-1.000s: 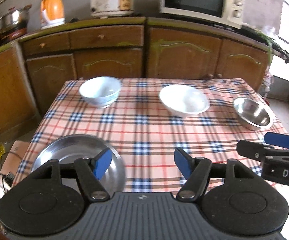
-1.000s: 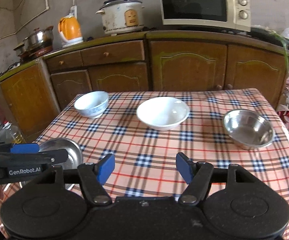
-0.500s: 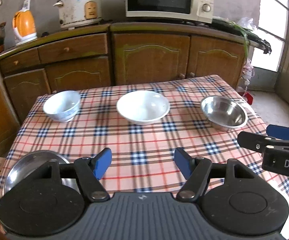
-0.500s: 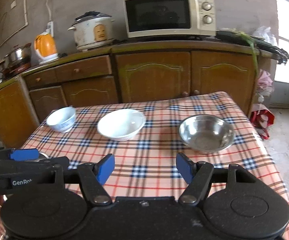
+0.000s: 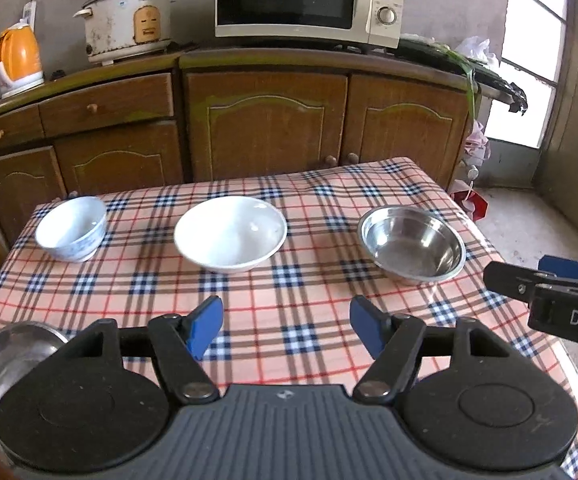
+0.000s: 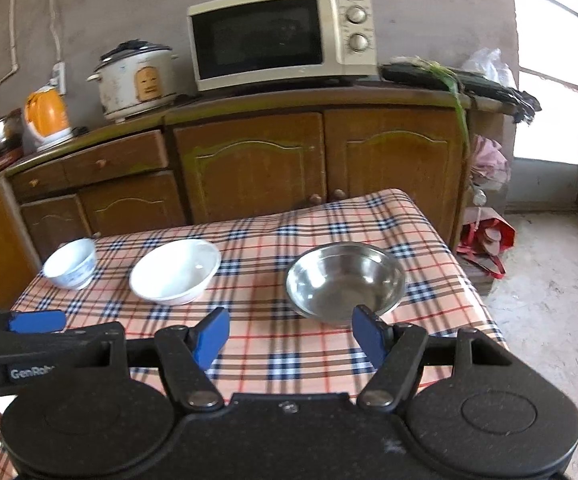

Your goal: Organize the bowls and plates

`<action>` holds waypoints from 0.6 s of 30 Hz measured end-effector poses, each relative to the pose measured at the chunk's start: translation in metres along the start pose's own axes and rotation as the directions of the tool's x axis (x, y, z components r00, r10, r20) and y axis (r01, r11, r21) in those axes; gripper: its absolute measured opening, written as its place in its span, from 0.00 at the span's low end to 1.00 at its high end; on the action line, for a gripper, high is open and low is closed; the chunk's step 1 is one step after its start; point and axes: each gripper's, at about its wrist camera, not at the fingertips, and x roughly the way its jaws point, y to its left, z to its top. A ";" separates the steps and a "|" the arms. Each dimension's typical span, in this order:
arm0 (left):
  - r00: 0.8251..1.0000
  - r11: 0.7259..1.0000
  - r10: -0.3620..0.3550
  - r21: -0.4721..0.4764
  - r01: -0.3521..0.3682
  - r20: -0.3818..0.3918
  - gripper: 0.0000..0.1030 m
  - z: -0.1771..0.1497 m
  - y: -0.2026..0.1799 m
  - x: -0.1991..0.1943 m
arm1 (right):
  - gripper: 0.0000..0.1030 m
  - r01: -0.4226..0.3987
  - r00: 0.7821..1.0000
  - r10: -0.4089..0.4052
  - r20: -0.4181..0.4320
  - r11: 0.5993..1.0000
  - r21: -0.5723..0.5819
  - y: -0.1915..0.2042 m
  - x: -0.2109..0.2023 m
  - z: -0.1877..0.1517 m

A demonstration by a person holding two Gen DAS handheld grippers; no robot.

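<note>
While both black two-finger grippers w/ blue pads hover over the near edge of the plaid-clothed table (image 5: 289, 312), the left gripper (image 5: 287, 326) and right gripper (image 6: 289, 334) each stand approx. half open w/ nothing between the jaws. Taking the wide white ceramic bowl (image 5: 231, 238) as landmark: small blue-patterned white bowl (image 5: 71, 228) sits well apart on its left, round stainless steel bowl (image 5: 413, 244) well apart on its right, right gripper's pad overlapping its near rim in the right wrist view. Shallow steel plate (image 5: 9, 354) lies nearer the camera, far left of the white bowl, partly hidden behind the left gripper.
</note>
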 end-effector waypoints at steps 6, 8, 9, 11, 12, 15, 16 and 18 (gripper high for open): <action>1.000 1.000 -0.005 -0.018 0.005 -0.006 0.70 0.008 -0.009 0.022 | 0.78 0.033 0.999 -0.033 -0.018 0.999 0.020 -0.024 0.021 0.010; 1.000 1.000 -0.006 -0.024 0.006 -0.009 0.70 0.010 -0.011 0.028 | 0.78 0.048 0.999 -0.048 -0.023 0.999 0.023 -0.031 0.029 0.015; 1.000 1.000 -0.009 -0.025 0.009 -0.014 0.70 0.011 -0.012 0.032 | 0.78 0.054 0.998 -0.053 -0.022 0.998 0.026 -0.035 0.033 0.017; 1.000 1.000 -0.006 -0.019 0.006 -0.015 0.70 0.014 -0.015 0.040 | 0.78 0.068 0.997 -0.068 -0.025 0.997 0.039 -0.044 0.044 0.021; 1.000 1.000 -0.003 -0.012 0.003 -0.017 0.70 0.015 -0.017 0.044 | 0.78 0.075 0.997 -0.074 -0.025 0.996 0.048 -0.049 0.048 0.022; 1.000 1.000 0.000 0.006 0.000 -0.023 0.70 0.019 -0.023 0.057 | 0.78 0.108 0.993 -0.105 -0.045 0.992 0.071 -0.063 0.066 0.027; 1.000 1.000 -0.002 0.005 0.002 -0.027 0.70 0.020 -0.024 0.063 | 0.78 0.108 0.993 -0.104 -0.064 0.991 0.080 -0.070 0.074 0.029; 0.999 1.000 -0.012 0.007 0.012 -0.035 0.70 0.023 -0.028 0.072 | 0.78 0.128 0.989 -0.119 -0.088 0.986 0.107 -0.080 0.086 0.032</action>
